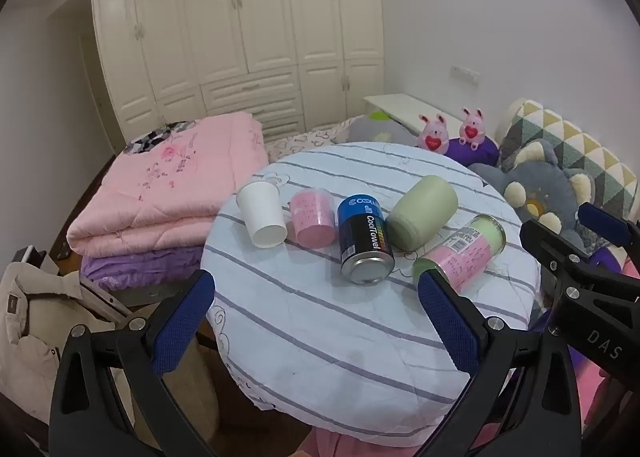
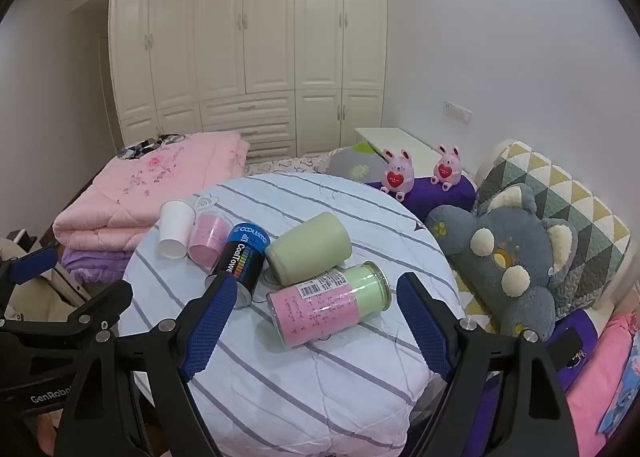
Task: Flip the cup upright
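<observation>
Several containers lie on their sides on a round striped table (image 1: 320, 321) (image 2: 312, 389): a white paper cup (image 1: 262, 219) (image 2: 175, 228), a clear cup with pink lining (image 1: 314, 222) (image 2: 208, 238), a blue and black CoolTowel can (image 1: 364, 243) (image 2: 240, 263), a pale green cup (image 1: 422, 211) (image 2: 308, 247), and a clear jar with pink and green contents (image 1: 460, 251) (image 2: 328, 303). My left gripper (image 1: 316, 321) is open and empty, short of the can. My right gripper (image 2: 316, 325) is open and empty, its fingers either side of the clear jar, a little above it.
A folded pink quilt (image 1: 160, 197) on a purple one lies left of the table. A grey plush pillow (image 2: 508, 257), a patterned cushion and two pink plush rabbits (image 2: 396, 173) sit to the right. A beige jacket (image 1: 28, 321) is at lower left. White wardrobes stand behind.
</observation>
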A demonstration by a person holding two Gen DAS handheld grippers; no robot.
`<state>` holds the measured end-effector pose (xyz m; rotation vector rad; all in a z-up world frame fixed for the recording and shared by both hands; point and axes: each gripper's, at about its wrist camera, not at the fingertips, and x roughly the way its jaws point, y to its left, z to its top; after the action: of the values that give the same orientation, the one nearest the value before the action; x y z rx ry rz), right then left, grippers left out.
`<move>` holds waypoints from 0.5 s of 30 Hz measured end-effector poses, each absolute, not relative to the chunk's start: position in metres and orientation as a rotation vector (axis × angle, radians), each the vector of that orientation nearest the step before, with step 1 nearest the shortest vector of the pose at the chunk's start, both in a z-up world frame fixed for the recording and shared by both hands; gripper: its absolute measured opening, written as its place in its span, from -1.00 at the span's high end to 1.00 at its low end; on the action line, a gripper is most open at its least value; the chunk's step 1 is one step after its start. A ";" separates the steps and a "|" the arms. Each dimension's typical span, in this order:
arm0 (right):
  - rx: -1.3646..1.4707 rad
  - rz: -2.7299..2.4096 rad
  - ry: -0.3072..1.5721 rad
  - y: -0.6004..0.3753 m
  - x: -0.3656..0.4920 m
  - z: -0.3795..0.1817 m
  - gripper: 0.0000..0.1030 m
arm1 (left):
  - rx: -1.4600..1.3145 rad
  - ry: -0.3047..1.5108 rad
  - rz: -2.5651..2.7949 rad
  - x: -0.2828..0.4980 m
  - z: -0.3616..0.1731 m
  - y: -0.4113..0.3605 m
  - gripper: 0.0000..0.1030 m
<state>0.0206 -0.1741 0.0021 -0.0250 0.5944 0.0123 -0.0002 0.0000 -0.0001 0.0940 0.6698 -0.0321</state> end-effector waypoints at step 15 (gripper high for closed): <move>-0.017 0.015 0.611 -0.177 0.024 -0.001 -0.62 | 0.093 0.680 -0.025 0.000 -0.007 0.005 -1.00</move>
<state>0.0242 -0.1770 -0.0010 -0.0169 0.6109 0.0152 -0.0004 0.0046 -0.0073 0.0929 0.6800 -0.0252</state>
